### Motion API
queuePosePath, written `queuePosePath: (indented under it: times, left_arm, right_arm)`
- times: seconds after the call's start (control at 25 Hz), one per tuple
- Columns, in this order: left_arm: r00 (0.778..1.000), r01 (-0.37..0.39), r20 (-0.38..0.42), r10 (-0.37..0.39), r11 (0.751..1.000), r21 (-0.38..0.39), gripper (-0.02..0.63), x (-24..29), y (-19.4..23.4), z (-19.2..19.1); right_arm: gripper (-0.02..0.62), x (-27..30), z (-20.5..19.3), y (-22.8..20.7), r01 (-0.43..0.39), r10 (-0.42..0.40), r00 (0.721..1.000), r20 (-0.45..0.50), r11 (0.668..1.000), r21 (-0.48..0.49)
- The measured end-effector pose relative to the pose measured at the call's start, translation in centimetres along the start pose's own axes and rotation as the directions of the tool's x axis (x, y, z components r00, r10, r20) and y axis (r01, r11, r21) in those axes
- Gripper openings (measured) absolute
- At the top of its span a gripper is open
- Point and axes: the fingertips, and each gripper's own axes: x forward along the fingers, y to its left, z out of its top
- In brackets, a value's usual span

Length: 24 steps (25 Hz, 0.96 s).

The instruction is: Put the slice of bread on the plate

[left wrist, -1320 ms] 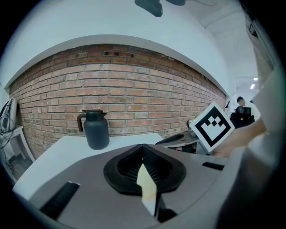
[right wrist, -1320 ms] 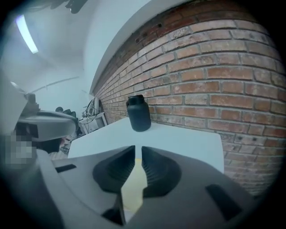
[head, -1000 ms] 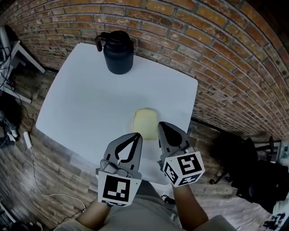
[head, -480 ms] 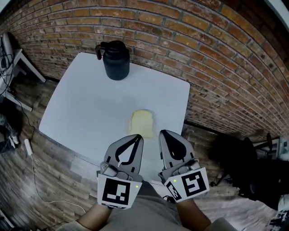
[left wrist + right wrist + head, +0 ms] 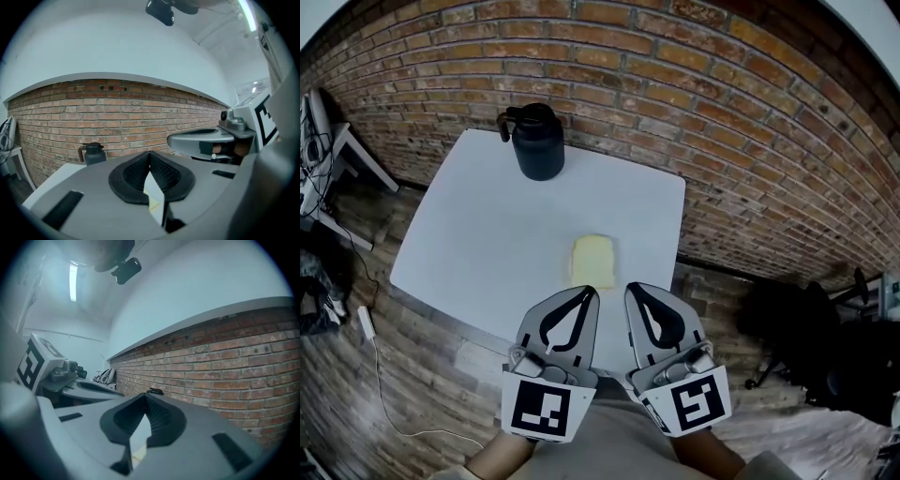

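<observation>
A pale yellow slice of bread [image 5: 592, 261] lies flat near the front edge of the white table [image 5: 478, 234]. A faint pale round shape shows around it; I cannot tell whether that is a plate. My left gripper [image 5: 589, 292] and right gripper [image 5: 633, 288] hang side by side above the table's front edge, short of the bread and apart from it. Both are shut with nothing between the pads. In the left gripper view the left gripper [image 5: 149, 153] points nearly level at the brick wall. The right gripper [image 5: 145, 395] does likewise in its own view.
A black jug [image 5: 537, 141] with a handle stands at the table's back edge, close to the brick wall [image 5: 694, 103]. A dark chair [image 5: 797, 347] stands on the wooden floor at the right. Cables and white furniture [image 5: 323, 141] are at the left.
Both grippers have lifted and drawn back from the bread toward the person. The slice has stayed where it was on the table.
</observation>
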Motion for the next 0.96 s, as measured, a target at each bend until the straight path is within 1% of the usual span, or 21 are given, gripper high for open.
queuePosePath:
  times: [0.24,0.52,0.96]
  left_arm:
    - [1.000,-0.006,-0.001,0.006,1.000,-0.007,0.011,-0.7,-0.4,-0.3]
    - [1.000,-0.013,-0.010,0.013,1.000,-0.013,0.011,-1.3,-0.4,-0.1]
    - [1.000,-0.013,-0.015,0.013,0.999,-0.030,0.011,-1.6,-0.6,-0.3]
  right_arm:
    - [0.006,-0.9,-1.2,1.2,-0.021,0.022,1.000,-0.013,0.998,0.059]
    - [0.006,-1.2,-1.3,1.4,-0.025,0.028,0.999,-0.028,0.996,0.089]
    - [0.006,-1.2,-1.5,1.8,-0.042,0.046,0.998,-0.036,0.995,0.095]
